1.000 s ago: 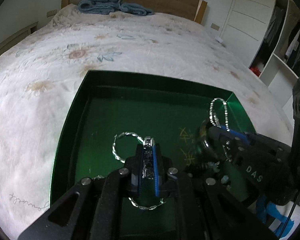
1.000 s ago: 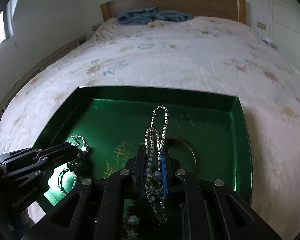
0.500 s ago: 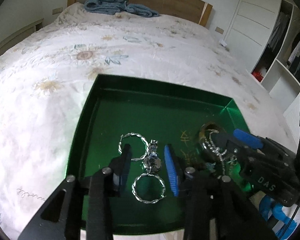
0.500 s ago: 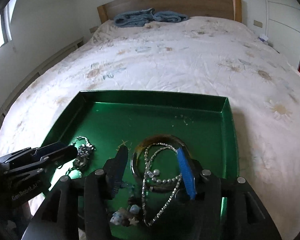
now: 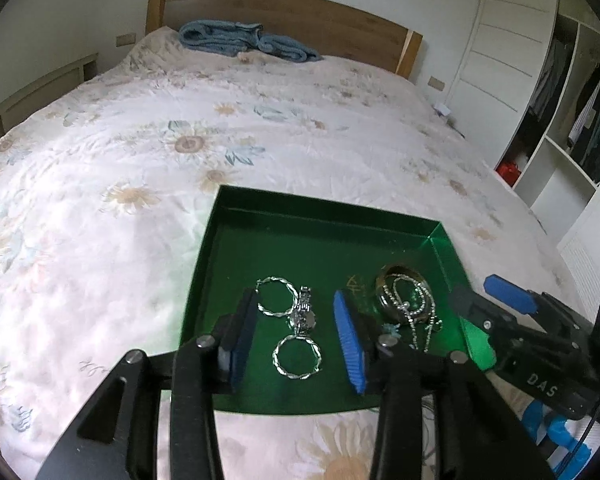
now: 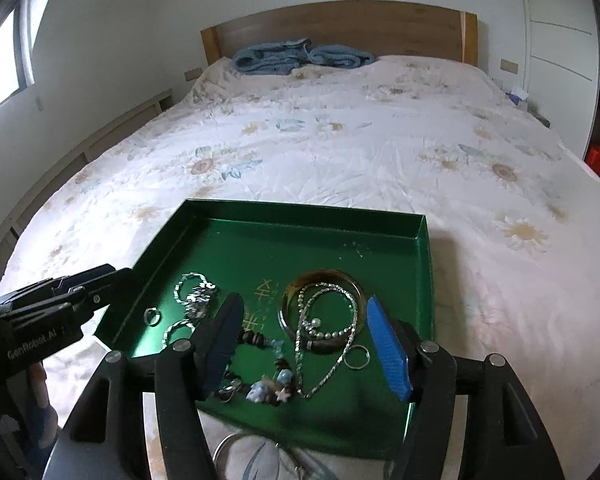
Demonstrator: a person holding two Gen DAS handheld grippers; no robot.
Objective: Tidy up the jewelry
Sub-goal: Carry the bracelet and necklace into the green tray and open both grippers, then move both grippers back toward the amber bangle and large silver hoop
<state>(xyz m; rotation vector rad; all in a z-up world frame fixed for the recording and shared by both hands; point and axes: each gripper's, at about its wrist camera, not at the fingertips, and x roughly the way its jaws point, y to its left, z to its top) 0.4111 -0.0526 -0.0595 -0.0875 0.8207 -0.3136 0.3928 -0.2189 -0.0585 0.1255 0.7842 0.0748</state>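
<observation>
Both grippers hanging spread and empty over the green tray, jewelry lying loose in it.

Left gripper is framing the hoop earrings at lower centre; right gripper is straddling the silver chain draped across the bangle, lower centre-right. Risk: chain, pearls and beaded strand are overlapping, so one pinch is probably dragging several. A small ring is sitting just beside the chain. The tray is resting on soft bedding, likely tipping under pressure.

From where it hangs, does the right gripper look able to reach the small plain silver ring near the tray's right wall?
Probably yes: right gripper is open, and the ring lies uncovered between its fingers.
</observation>
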